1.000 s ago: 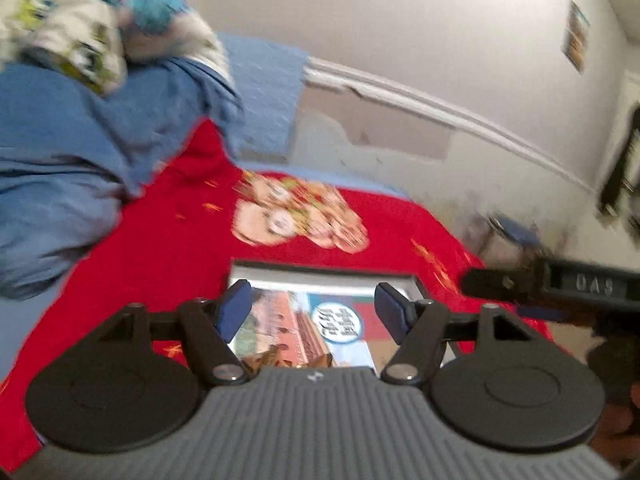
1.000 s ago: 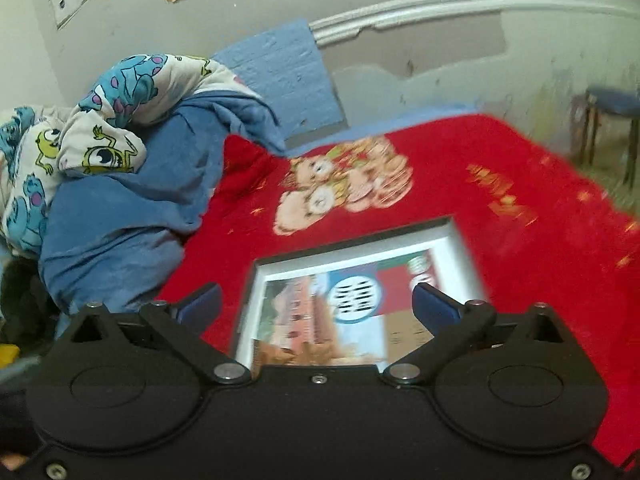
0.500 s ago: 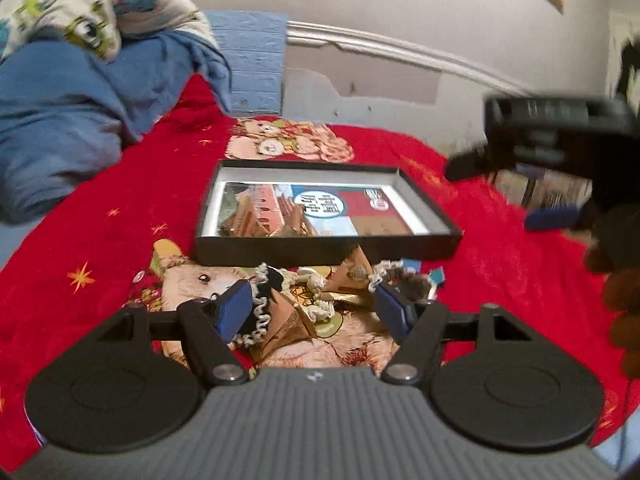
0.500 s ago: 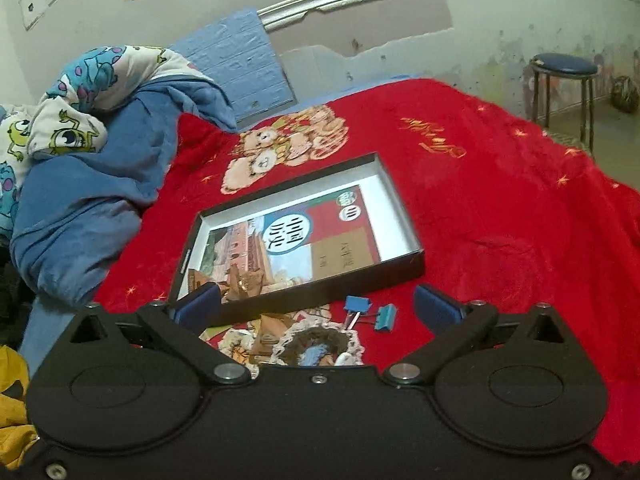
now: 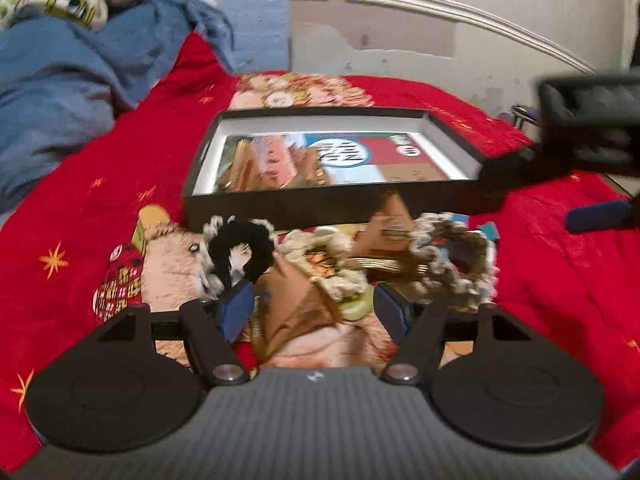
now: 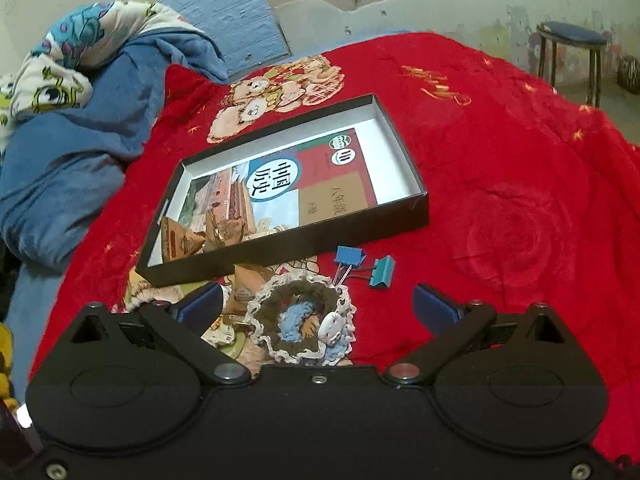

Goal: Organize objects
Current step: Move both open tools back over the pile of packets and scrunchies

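Observation:
A shallow black box (image 5: 280, 208) (image 6: 416, 204) lies on the red blanket with a textbook (image 6: 304, 184) and brown triangular packets (image 6: 188, 240) inside. In front of it lie a black scrunchie (image 5: 240, 248), a cream scrunchie (image 5: 324, 268), a brown lace-edged scrunchie (image 5: 456, 256) (image 6: 304, 320), brown packets (image 5: 292, 304) (image 6: 248, 284) and two blue binder clips (image 6: 364, 264). My left gripper (image 5: 316, 312) is open, its fingers either side of a brown packet. My right gripper (image 6: 316, 304) is open around the brown scrunchie and also shows in the left wrist view (image 5: 560, 168).
A crumpled blue quilt (image 6: 72, 160) (image 5: 60, 80) with a cartoon-print cover (image 6: 80, 52) lies at the left. A wall runs behind the bed. A blue stool (image 6: 572, 52) stands on the floor at the far right.
Both grippers have pulled back and dipped from over the box to the pile of scrunchies and packets in front of it. Both stay open.

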The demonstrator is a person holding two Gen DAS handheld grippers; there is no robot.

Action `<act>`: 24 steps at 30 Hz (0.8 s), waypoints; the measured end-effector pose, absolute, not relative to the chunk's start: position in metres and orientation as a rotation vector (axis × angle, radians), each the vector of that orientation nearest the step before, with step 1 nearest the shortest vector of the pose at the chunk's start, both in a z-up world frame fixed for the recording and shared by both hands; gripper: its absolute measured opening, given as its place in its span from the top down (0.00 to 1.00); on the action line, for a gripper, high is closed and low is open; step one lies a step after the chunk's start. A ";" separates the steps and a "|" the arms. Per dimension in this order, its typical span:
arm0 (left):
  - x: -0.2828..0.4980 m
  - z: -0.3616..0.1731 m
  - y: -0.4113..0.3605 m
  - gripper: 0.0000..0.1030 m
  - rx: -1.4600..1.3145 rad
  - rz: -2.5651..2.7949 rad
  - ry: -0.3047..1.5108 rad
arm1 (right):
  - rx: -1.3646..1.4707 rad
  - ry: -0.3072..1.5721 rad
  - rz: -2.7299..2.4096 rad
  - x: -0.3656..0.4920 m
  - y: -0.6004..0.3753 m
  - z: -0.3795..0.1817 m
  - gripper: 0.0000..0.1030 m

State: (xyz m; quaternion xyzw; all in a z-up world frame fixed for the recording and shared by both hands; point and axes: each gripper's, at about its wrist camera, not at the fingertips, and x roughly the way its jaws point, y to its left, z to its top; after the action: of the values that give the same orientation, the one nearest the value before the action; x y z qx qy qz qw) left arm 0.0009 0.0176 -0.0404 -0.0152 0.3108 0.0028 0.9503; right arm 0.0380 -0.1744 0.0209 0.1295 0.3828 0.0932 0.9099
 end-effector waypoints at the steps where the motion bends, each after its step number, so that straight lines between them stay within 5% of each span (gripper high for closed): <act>1: 0.003 -0.042 0.021 0.25 -0.044 0.007 0.639 | 0.247 0.782 0.190 0.037 -0.171 0.021 0.03; 9: 0.005 -0.049 0.025 0.39 -0.035 0.015 0.679 | 0.197 0.790 0.248 0.036 -0.155 0.012 0.09; 20: 0.006 -0.052 0.019 0.39 0.010 0.026 0.676 | 0.183 0.799 0.247 0.040 -0.149 -0.002 0.09; 24: 0.008 -0.055 0.021 0.47 -0.005 0.039 0.684 | 0.170 0.784 0.257 0.039 -0.145 -0.004 0.09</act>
State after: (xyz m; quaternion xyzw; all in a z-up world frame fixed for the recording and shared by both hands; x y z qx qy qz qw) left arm 0.0081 0.0213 -0.0546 -0.0026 0.3351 0.0189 0.9420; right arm 0.0391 -0.1448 -0.0041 0.0827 0.3805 0.1246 0.9126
